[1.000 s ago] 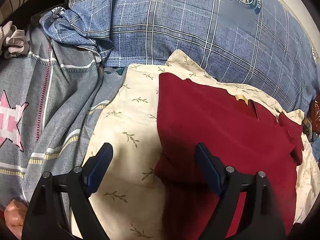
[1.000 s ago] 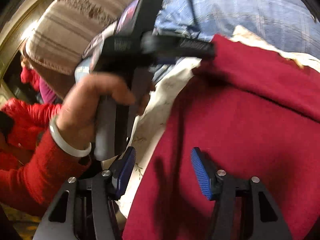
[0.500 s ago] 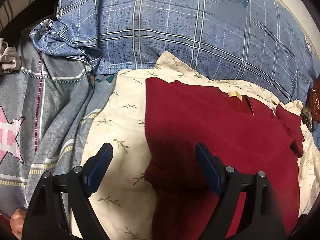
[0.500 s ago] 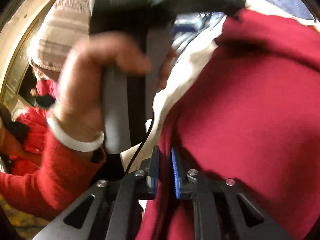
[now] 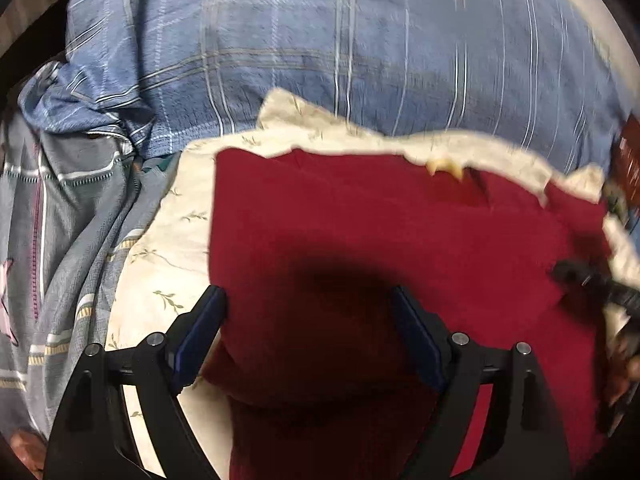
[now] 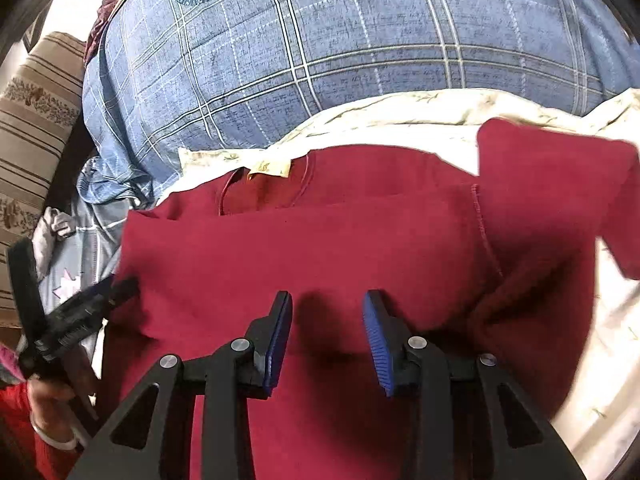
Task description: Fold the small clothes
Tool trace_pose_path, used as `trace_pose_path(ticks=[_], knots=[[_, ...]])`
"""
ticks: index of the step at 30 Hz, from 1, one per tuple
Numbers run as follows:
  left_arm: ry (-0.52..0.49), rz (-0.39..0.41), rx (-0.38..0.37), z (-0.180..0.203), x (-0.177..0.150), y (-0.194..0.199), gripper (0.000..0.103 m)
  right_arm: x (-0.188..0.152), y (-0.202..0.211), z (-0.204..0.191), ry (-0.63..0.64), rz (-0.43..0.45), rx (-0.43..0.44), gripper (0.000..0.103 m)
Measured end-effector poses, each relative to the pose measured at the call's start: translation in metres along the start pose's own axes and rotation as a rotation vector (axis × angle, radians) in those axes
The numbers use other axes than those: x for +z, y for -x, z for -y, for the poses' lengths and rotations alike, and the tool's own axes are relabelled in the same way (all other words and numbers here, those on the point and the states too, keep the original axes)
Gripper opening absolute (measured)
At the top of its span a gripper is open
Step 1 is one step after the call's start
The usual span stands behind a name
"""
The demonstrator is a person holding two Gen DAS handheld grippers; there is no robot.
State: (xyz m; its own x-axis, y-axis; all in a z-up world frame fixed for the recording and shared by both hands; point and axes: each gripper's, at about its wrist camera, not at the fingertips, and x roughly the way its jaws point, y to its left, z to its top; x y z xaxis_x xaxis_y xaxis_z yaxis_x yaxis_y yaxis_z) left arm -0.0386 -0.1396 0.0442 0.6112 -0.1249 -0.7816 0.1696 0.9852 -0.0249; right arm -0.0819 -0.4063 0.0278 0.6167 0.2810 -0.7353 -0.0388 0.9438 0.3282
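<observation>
A dark red shirt point(image 5: 360, 240) lies partly folded on a cream leaf-print cloth point(image 5: 168, 256). My left gripper point(image 5: 308, 312) is open, its jaws straddling the shirt's left part just above the fabric. In the right wrist view the red shirt point(image 6: 304, 248) shows its collar with a yellow label point(image 6: 270, 168) and one sleeve point(image 6: 556, 184) spread to the right. My right gripper point(image 6: 326, 316) is open and empty over the shirt's lower middle. The left gripper point(image 6: 76, 308) shows at the shirt's left edge there.
A blue plaid pillow or duvet point(image 6: 340, 40) bulges behind the shirt. A grey striped blanket with a pink star point(image 5: 60, 240) lies to the left. A striped brown cushion point(image 6: 32, 120) stands at far left in the right wrist view.
My right gripper was shut on the shirt's edge half a second ago; it has opened and swung round to face the shirt. The left gripper moved forward over the shirt.
</observation>
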Motion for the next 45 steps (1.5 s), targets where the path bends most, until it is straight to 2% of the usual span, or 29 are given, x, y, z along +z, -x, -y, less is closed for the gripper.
trace_pose_path(ticks=[2, 6, 9, 11, 17, 19, 21, 22, 25, 27, 30, 32, 36, 41, 43, 45], knots=[[-0.029, -0.002, 0.032, 0.005, -0.003, -0.004, 0.086, -0.001, 0.0, -0.005, 0.03, -0.003, -0.011, 0.04], [-0.007, 0.003, 0.026, 0.003, -0.003, -0.002, 0.086, 0.001, 0.008, -0.004, 0.05, -0.002, -0.029, 0.04], [0.019, 0.016, 0.026, 0.0, -0.002, 0.004, 0.086, 0.002, 0.024, -0.014, 0.065, 0.041, -0.043, 0.048], [0.023, 0.026, 0.031, 0.001, -0.001, 0.008, 0.086, 0.0, 0.029, -0.03, 0.086, 0.063, -0.082, 0.058], [0.02, 0.109, 0.063, 0.007, -0.004, 0.033, 0.086, -0.012, 0.036, -0.085, 0.224, 0.141, -0.243, 0.064], [0.039, 0.133, 0.037, 0.004, -0.008, 0.044, 0.086, -0.015, 0.038, -0.098, 0.245, 0.153, -0.294, 0.065], [0.062, 0.16, -0.02, 0.002, -0.013, 0.051, 0.086, -0.02, 0.042, -0.109, 0.275, 0.169, -0.34, 0.072], [0.064, 0.159, -0.036, 0.002, -0.014, 0.051, 0.086, -0.023, 0.043, -0.115, 0.296, 0.18, -0.379, 0.075], [0.083, 0.134, -0.06, 0.003, -0.014, 0.049, 0.086, -0.027, 0.039, -0.124, 0.337, 0.145, -0.442, 0.075], [0.109, 0.161, -0.094, 0.0, -0.014, 0.057, 0.086, -0.031, 0.05, -0.129, 0.335, 0.178, -0.434, 0.076], [0.099, 0.168, -0.031, -0.001, -0.013, 0.06, 0.086, -0.03, 0.051, -0.13, 0.322, 0.163, -0.438, 0.077], [0.109, 0.176, -0.045, -0.005, -0.015, 0.063, 0.086, -0.031, 0.055, -0.132, 0.317, 0.166, -0.417, 0.077], [0.098, 0.167, -0.005, -0.006, -0.016, 0.06, 0.086, -0.034, 0.052, -0.135, 0.323, 0.155, -0.42, 0.077], [0.088, 0.185, -0.01, -0.002, -0.013, 0.059, 0.086, -0.032, 0.048, -0.136, 0.315, 0.161, -0.412, 0.077], [0.074, 0.153, 0.015, 0.0, -0.013, 0.052, 0.086, -0.031, 0.043, -0.133, 0.316, 0.15, -0.42, 0.077], [0.082, 0.134, -0.021, 0.0, -0.014, 0.049, 0.086, -0.03, 0.04, -0.124, 0.296, 0.135, -0.41, 0.077]])
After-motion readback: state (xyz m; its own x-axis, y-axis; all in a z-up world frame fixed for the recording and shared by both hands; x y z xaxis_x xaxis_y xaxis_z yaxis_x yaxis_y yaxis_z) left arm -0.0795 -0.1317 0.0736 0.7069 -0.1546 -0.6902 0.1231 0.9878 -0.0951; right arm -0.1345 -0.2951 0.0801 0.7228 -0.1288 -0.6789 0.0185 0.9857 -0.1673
